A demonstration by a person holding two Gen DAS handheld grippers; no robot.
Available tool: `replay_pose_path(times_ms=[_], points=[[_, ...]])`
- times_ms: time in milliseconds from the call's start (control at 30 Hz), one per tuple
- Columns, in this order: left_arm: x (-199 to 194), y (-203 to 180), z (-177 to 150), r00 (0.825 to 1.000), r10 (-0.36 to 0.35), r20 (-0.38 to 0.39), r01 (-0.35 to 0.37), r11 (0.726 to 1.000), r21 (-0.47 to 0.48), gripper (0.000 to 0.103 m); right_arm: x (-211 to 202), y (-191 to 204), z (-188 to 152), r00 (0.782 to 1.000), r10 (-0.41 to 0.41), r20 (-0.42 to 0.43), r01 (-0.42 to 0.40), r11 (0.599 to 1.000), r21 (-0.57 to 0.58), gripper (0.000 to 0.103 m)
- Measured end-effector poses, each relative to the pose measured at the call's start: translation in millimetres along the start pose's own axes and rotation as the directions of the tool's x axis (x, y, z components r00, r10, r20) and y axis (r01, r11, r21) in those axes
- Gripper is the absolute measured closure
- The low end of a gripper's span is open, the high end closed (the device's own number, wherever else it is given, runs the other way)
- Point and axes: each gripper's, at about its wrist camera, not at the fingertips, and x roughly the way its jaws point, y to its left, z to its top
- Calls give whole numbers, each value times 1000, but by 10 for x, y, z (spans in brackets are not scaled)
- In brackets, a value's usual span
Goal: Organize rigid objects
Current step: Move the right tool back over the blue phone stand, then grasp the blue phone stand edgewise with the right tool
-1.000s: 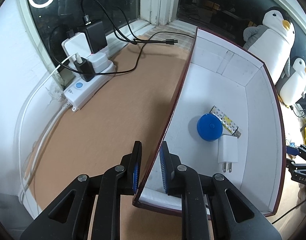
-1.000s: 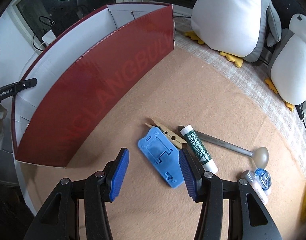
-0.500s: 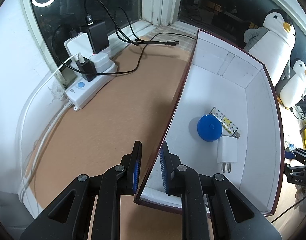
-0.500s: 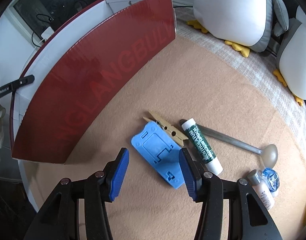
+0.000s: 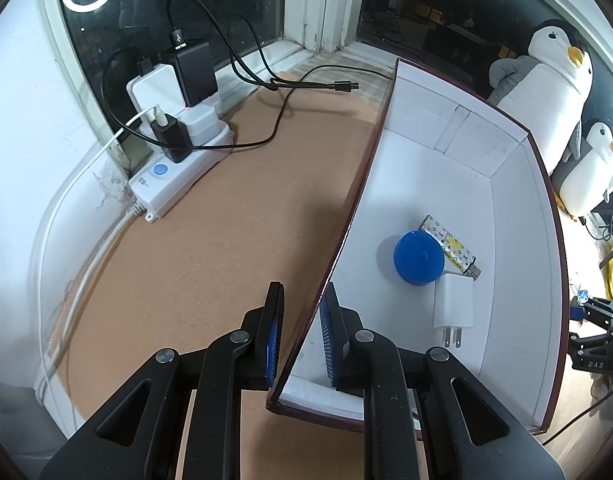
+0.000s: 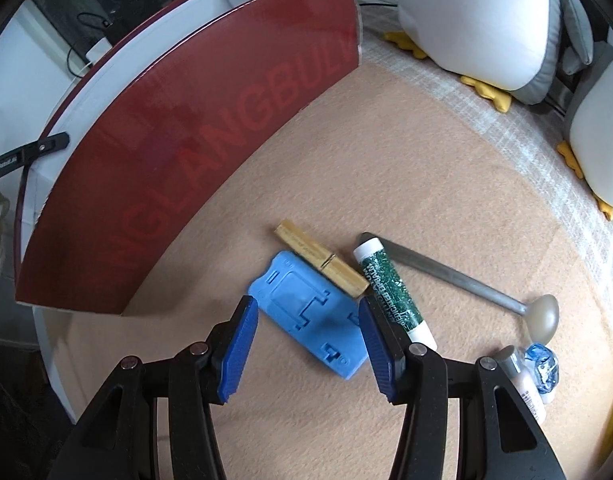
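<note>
Left wrist view shows the box, the biggest thing here and the landmark for all the rest: red outside, white inside, standing on the felt-covered counter. The left gripper straddles the box's near wall by its corner, one finger outside and one inside, closed to a narrow gap on the thin card; whether the pads actually press it I cannot tell, but the likely reason is to steady the box while things are dropped in. Inside the box, on its white floor, a blue round lid, a white charger plug and a small patterned stick lie touching one another, seemingly already sorted. Outside the box on its left side, near the window, sits a power strip with adapters and cables. Outside the box on its right side, in the right wrist view, the right gripper hangs with its fingers spread wide and holding nothing, either side of a flat blue plastic plate, probably the next item to go in. Touching that plate's far edge is a wooden clothespin; just beyond lie a green tube, a metal spoon, a small bottle and a blue wrapped candy, farther from the box and not yet put away.
</note>
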Motion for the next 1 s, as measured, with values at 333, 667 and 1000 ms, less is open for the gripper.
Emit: replay_pose_path(times_ms=[333, 667, 1000], points=[[-12, 5, 12, 1000, -4, 4, 4, 1000, 3, 87, 136, 133, 123, 999, -28, -22, 27, 997, -76, 49], [-10, 42, 4, 1000, -6, 3, 6, 1000, -5, 87, 167, 393, 44, 994, -15, -108, -3, 986, -165, 46], [-2, 45, 3, 1000, -7, 3, 7, 1000, -5, 87, 370, 685, 17, 984, -145, -108, 125, 977, -172, 47]])
